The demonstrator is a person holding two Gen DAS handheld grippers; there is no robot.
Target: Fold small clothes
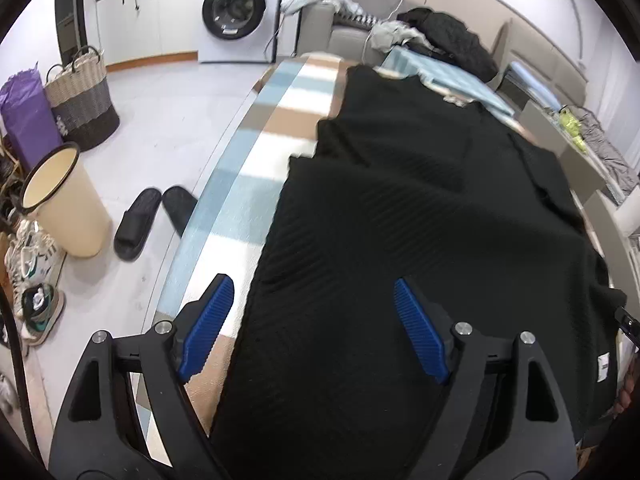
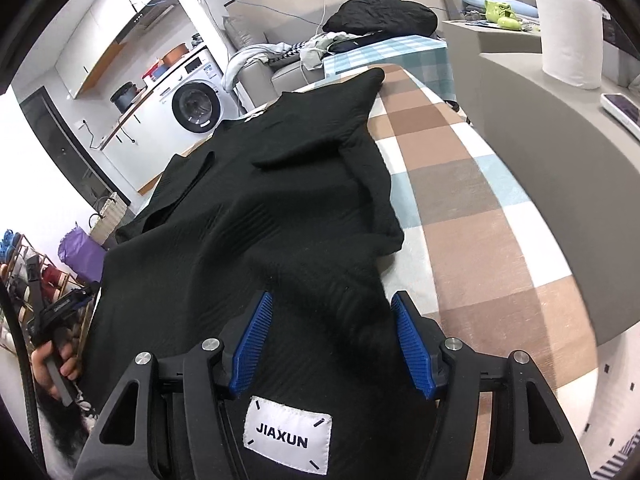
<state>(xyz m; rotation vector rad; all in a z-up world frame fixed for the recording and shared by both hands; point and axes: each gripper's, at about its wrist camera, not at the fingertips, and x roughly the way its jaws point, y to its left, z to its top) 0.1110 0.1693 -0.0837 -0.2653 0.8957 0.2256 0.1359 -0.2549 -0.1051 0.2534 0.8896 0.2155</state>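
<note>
A black ribbed garment [image 1: 420, 208] is lying spread along a tabletop covered by a checked cloth [image 1: 256, 176] of blue, white and tan squares; its far end is reaching toward the washing machine [image 1: 236, 8] side of the room, and its near hem is lying under both claws.

The left claw [image 1: 314, 312] is hanging over the garment's near left edge with its jaws standing wide apart; the left blue pad [image 1: 208, 328] is sitting over the checked cloth just beside the fabric edge, the right pad [image 1: 420, 336] is sitting over the black fabric, and neither is pressing on anything.

The right claw [image 2: 332, 340] is sitting over the near hem, its jaws partly apart with a raised fold of the black fabric lying between the blue pads [image 2: 252, 344]; whether the pads are pinching that fold cannot be told from this view. A white label [image 2: 288, 436] reading JIAXUN is showing on the garment below the pads.

In the right wrist view, a hand [image 2: 56, 364] is gripping the handle of the other claw at the left edge. On the floor, a pair of black slippers [image 1: 148, 220], a cream bin [image 1: 64, 204] and a woven basket [image 1: 82, 96] are standing beside the tabletop; a white paper roll [image 2: 568, 32] is standing on the grey ledge at right.
</note>
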